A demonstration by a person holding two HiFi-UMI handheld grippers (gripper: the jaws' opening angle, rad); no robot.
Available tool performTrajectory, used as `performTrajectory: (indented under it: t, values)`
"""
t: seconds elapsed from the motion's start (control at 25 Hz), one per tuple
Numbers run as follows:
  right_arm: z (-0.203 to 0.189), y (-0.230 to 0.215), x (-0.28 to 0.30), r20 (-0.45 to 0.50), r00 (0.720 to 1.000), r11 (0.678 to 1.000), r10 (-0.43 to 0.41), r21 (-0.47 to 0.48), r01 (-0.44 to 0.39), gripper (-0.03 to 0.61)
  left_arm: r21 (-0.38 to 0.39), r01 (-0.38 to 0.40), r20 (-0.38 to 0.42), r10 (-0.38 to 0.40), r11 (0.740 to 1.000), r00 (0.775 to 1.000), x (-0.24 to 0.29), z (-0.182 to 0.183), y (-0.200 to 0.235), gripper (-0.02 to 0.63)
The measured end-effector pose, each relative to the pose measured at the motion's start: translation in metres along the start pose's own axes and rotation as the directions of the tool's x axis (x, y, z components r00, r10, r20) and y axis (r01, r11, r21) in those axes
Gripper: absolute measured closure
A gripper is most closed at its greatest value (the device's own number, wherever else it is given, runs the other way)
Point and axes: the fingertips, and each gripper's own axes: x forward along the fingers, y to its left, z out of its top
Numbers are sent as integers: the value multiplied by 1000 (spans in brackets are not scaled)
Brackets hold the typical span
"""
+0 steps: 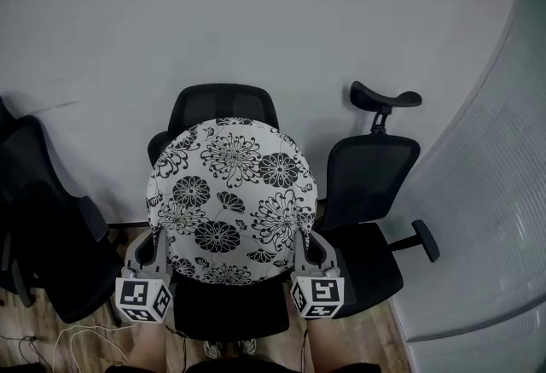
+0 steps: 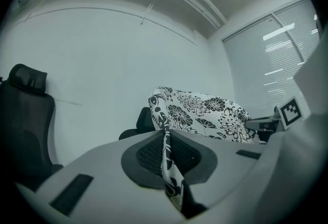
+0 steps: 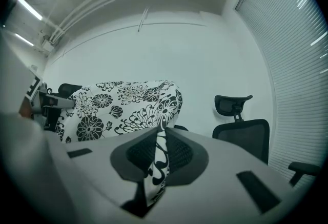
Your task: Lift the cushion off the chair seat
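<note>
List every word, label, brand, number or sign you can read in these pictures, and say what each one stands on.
No readable words, numbers or brand names in any view.
left marker cube: black-and-white square code patterns, no letters.
right marker cube: the same kind of pattern, no letters.
cushion: flower print only, no label showing.

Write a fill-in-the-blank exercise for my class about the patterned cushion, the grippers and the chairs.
The round white fabric cushion bears a black ____ print.
The left gripper and the right gripper are each ____ on its edge.
Behind it stands a black mesh office chair; in the head view a second black office chair stands to its ____.
Missing words: flower, shut, right.
</note>
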Motion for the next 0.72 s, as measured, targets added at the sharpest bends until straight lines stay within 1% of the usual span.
performTrajectory:
  t: [0.4,0.72]
  values:
    - [-11,-2,6,81,997,1000,8,3,-8,537,49,-2,50,-1,999,999,3,-7,1,592]
    - [-14,-1,6,115,993,1000,24,0,-25,537,70,-3,72,-2,998,997,2,-9,0,592]
